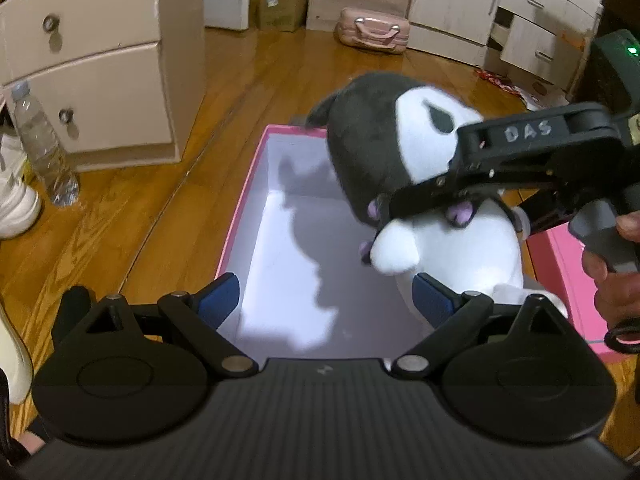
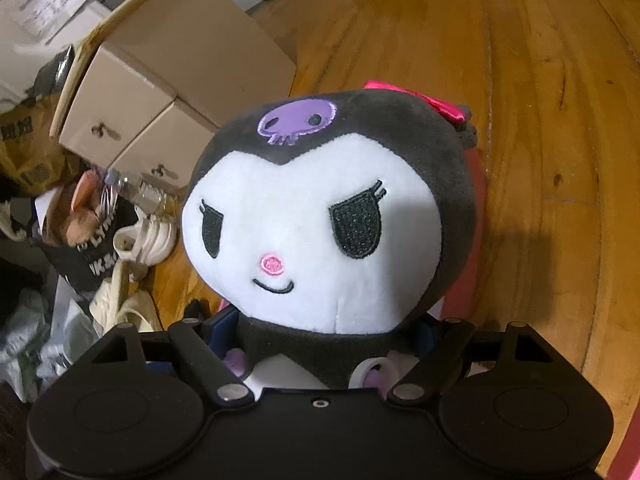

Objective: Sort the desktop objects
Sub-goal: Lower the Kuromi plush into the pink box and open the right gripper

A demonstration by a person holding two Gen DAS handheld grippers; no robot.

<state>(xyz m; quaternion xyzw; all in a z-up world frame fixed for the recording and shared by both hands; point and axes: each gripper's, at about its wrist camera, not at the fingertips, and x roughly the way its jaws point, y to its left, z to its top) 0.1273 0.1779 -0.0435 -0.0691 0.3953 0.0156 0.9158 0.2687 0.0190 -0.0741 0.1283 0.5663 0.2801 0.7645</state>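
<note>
A black-and-white plush toy with a purple skull and a pink bow hangs over the right part of an open pink box with a white inside. My right gripper is shut on the plush at its neck, just under the head. In the left wrist view that gripper reaches in from the right, with a hand on its grip. My left gripper stands open above the box's near end, blue pads apart and nothing between them. The plush's white foot is close to its right pad.
The box stands on a wooden floor. A beige drawer unit, a clear plastic bottle and a white shoe are at the left. A pink case and white cabinets stand behind. Bags and clutter lie at the right wrist view's left.
</note>
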